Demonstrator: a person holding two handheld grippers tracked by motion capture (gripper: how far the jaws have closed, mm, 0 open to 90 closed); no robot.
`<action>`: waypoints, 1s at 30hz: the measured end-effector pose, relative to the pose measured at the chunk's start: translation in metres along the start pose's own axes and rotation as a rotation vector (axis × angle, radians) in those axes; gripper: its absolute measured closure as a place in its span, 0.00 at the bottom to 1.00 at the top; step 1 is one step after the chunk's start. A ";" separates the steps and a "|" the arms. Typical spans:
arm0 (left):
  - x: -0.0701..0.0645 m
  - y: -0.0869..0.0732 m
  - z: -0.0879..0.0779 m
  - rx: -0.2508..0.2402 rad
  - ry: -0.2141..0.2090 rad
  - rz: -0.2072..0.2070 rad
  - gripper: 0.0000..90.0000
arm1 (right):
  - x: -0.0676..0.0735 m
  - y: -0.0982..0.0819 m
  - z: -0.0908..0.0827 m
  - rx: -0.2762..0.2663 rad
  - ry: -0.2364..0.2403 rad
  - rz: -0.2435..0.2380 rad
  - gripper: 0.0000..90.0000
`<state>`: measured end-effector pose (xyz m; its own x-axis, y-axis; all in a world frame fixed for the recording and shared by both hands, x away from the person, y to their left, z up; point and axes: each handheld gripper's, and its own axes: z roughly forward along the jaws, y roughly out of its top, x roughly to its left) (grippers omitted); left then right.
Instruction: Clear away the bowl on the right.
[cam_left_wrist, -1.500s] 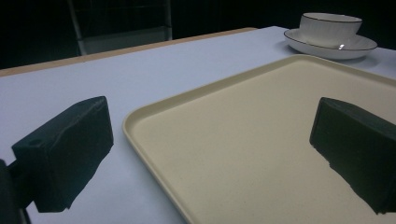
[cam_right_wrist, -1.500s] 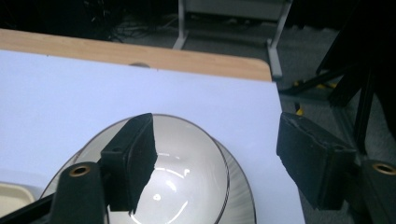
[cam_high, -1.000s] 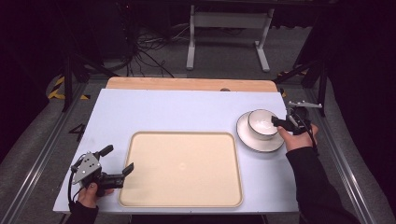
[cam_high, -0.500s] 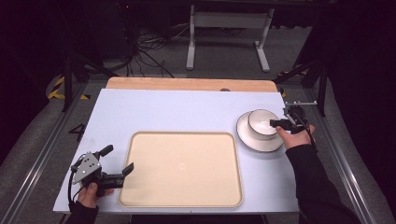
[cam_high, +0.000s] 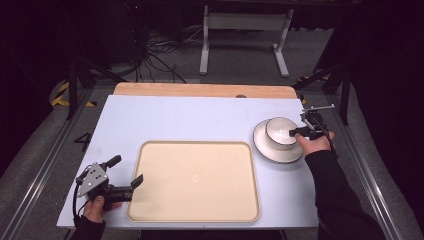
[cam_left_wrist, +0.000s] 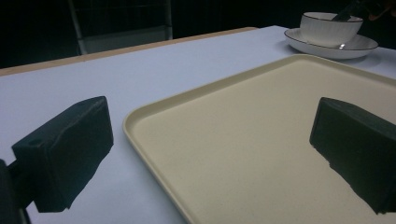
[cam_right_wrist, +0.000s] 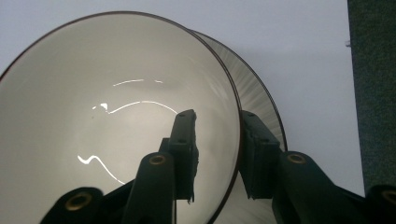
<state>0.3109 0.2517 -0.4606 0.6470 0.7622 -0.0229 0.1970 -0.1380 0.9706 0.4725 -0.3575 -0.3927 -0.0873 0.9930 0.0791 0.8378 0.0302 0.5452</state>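
- So, the bowl (cam_high: 280, 133) is the thing in play: it sits on the saucer (cam_high: 276, 152) at the right side of the table (cam_high: 200, 117), well apart from the tray (cam_high: 195, 180).
- Your right gripper (cam_right_wrist: 217, 140) has one jaw inside the bowl and one outside, straddling the wall near the rim. The jaws have just been closing on that wall. The outer pad looks to be on it, but there's a sliver of a gap by the inner one, so I'd call it nearly clamped, not yet a firm pinch.
- From the high view you can see that gripper (cam_high: 300, 133) coming at the bowl from its right edge.
- Progress, as I read it: the reach is done and the grab is nearly there. The lift hasn't happened; the bowl looks to be still resting on the saucer.
- My guess is the bowl is headed for the tray, which has nothing on it, so the carry and the set-down are all still ahead of you.
- Your left gripper (cam_high: 122, 180) is parked at the tray's near left corner, jaws wide apart with nothing between them. One jaw hangs over the tray's edge, the other over the table.
- Count: one bowl, one saucer, one tray, one table, two grippers.
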 end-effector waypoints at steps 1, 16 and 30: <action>0.000 0.000 0.000 0.000 0.000 0.000 0.00 | -0.001 0.001 0.001 0.013 -0.001 0.000 0.80; 0.000 0.000 0.000 0.000 0.000 0.000 0.00 | -0.008 0.011 0.005 0.116 0.027 0.039 0.92; 0.000 0.000 0.000 0.002 0.001 0.001 0.00 | -0.016 0.013 0.001 0.136 0.060 0.103 0.93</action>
<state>0.3109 0.2516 -0.4605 0.6462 0.7628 -0.0220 0.1982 -0.1400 0.9701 0.4857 -0.3727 -0.3878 -0.0255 0.9832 0.1807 0.9089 -0.0524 0.4137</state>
